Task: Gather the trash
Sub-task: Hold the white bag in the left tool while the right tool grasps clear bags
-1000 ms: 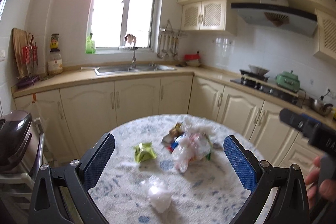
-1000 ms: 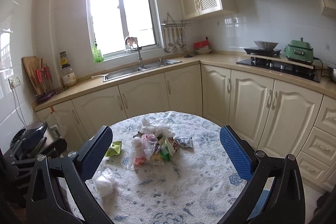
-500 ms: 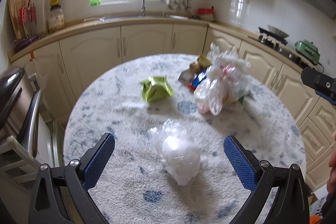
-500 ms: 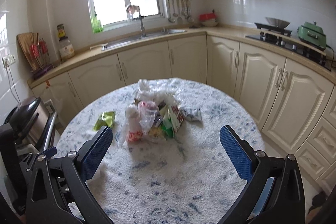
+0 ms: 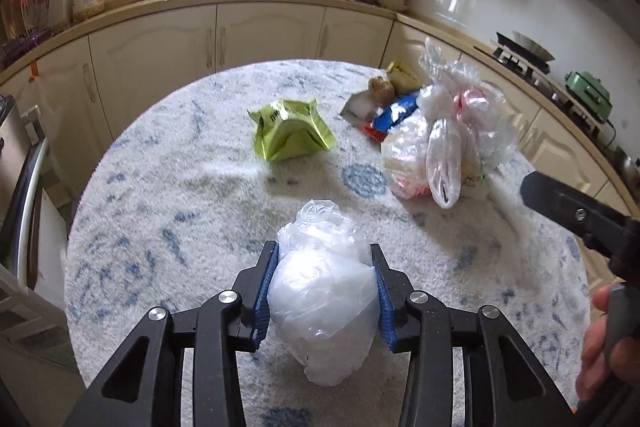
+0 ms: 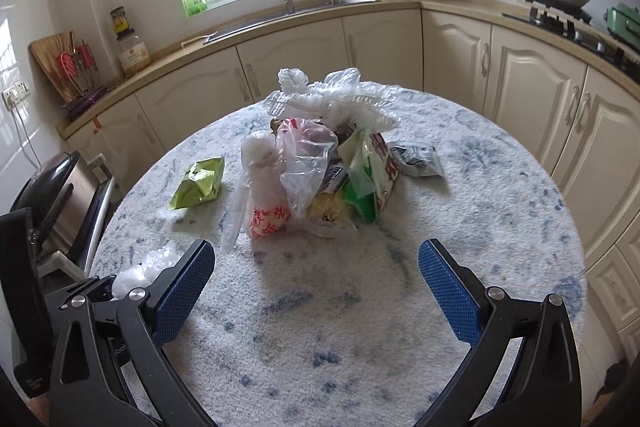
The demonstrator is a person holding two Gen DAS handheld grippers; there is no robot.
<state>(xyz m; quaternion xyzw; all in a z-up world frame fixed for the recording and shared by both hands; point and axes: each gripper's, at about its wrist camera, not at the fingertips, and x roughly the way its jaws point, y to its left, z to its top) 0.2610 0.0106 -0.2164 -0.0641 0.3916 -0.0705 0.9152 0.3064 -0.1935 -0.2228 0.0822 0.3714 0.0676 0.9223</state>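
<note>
My left gripper (image 5: 323, 259) is shut on a crumpled white plastic bag (image 5: 324, 299) at the near side of the round table (image 5: 180, 211). The bag also shows in the right wrist view (image 6: 144, 267), at the lower left. A green wrapper (image 5: 290, 134) lies in the middle of the table. A pile of plastic bags and snack packets (image 5: 440, 131) sits at the far right. In the right wrist view, my right gripper (image 6: 316, 265) is open and empty, short of the pile (image 6: 320, 167), with the green wrapper (image 6: 198, 183) to the left.
The table has a blue-patterned white cloth (image 6: 500, 195). Cream cabinets (image 6: 520, 75) and a counter with a sink (image 6: 288, 15) curve behind it. A dark appliance on a rack (image 6: 60, 195) stands left of the table. A stove (image 6: 568, 15) is at the right.
My left gripper moved down and forward over the white plastic bag and shut on it. My right gripper came closer to the trash pile and stayed open.
</note>
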